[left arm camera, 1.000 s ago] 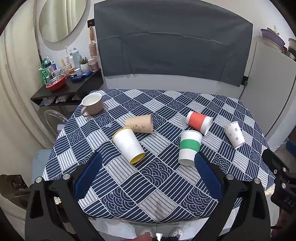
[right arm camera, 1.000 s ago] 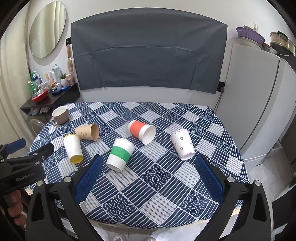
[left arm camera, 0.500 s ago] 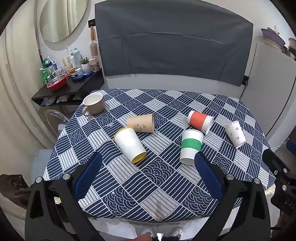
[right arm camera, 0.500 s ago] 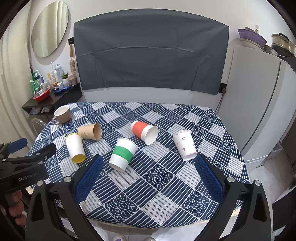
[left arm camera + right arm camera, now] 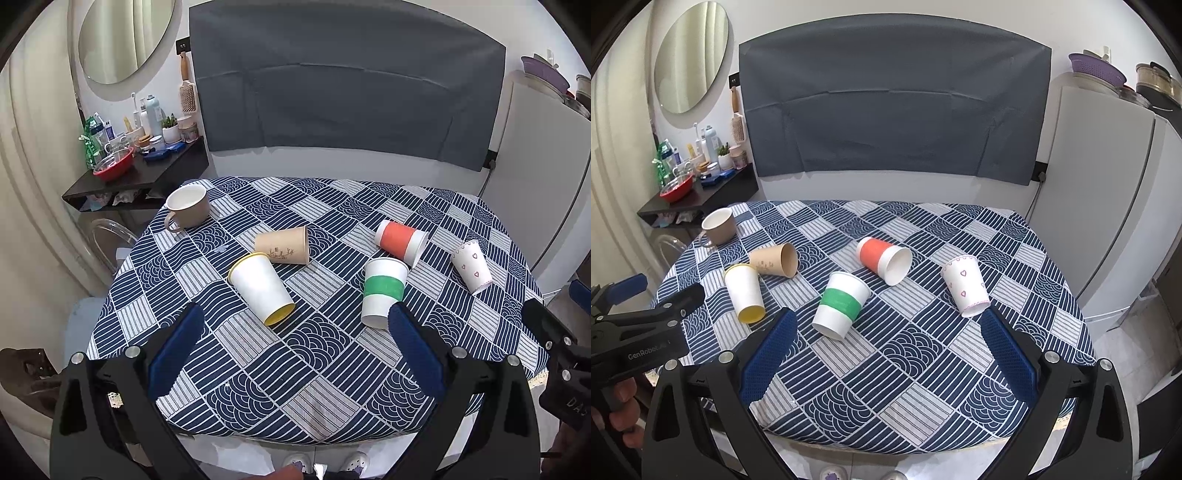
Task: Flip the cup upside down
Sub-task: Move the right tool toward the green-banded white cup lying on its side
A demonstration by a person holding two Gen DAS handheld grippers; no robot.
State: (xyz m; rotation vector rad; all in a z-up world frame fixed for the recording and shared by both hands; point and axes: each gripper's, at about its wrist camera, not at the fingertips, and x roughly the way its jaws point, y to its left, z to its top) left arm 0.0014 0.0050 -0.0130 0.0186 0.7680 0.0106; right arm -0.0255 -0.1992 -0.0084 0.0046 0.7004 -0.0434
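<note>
Several paper cups lie on their sides on the blue patterned tablecloth (image 5: 325,373): a white cup with yellow inside (image 5: 261,287), a brown cup (image 5: 283,244), a green-banded cup (image 5: 382,291), an orange cup (image 5: 400,242) and a heart-print cup (image 5: 471,266). A beige mug (image 5: 187,205) stands upright at the far left. The same cups show in the right wrist view: green-banded (image 5: 840,304), orange (image 5: 884,260), heart-print (image 5: 964,286). My left gripper (image 5: 295,332) and right gripper (image 5: 886,336) are both open and empty, held above the table's near edge.
A dark shelf (image 5: 136,177) with bottles and a red bowl stands left of the table. A white fridge (image 5: 1108,206) stands at the right. A grey panel (image 5: 894,110) hangs on the wall behind. The table (image 5: 923,435) has a near edge just below the grippers.
Both grippers have drawn back and risen slightly, so the table looks a little farther away. The cups have not moved.
</note>
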